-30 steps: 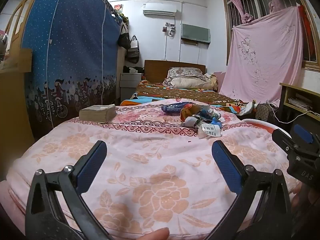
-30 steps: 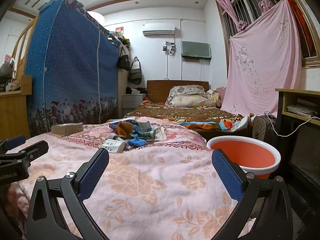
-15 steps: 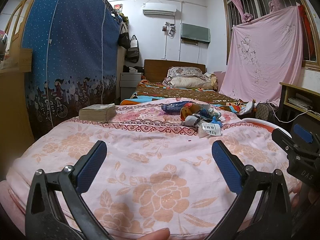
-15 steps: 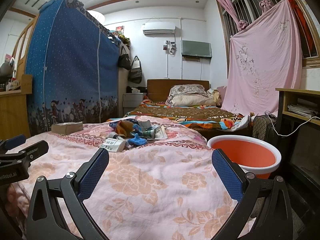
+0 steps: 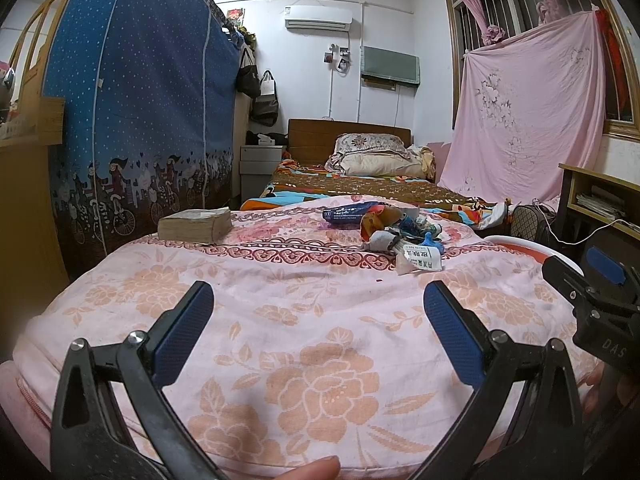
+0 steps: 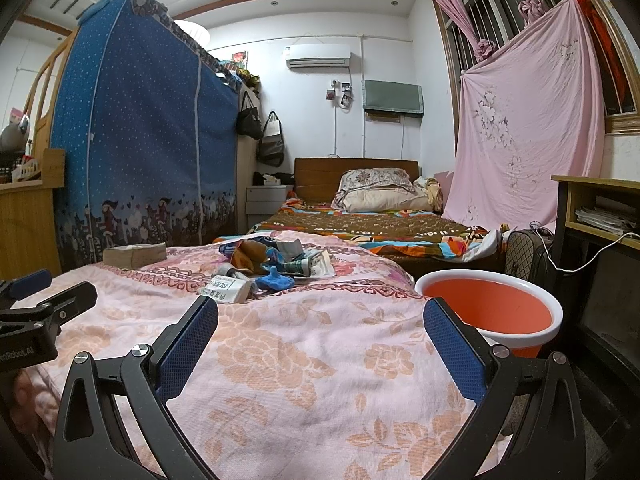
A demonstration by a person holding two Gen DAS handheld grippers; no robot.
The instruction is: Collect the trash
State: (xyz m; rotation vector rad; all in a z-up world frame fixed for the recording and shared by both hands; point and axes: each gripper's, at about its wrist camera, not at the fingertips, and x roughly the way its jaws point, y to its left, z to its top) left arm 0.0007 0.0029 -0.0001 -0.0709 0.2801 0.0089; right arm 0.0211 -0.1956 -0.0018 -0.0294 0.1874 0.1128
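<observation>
Surface: pink floral bedspread (image 5: 312, 320)
Trash: pile of wrappers (image 5: 396, 232) mid-bed, far ahead
Handling: light, crumply (pinch an edge)
Left gripper (image 5: 318, 322): wide, empty
Right gripper (image 6: 320, 328): wide, empty
Bucket: orange bucket (image 6: 490, 308) right of bed

Bare pink bedspread (image 5: 304, 320) lies open ahead up to the trash pile (image 5: 394, 232), with a book (image 5: 195, 225) well left and the orange basin (image 6: 490, 312) flanking the bed's right edge.

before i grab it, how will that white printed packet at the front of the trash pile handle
The white printed packet looks like a crumpled, flattened wrapper, so it is probably light and floppy and may fold under the jaws. It lies on the soft floral bedspread, so pushing would likely drag it rather than slide it.
</observation>
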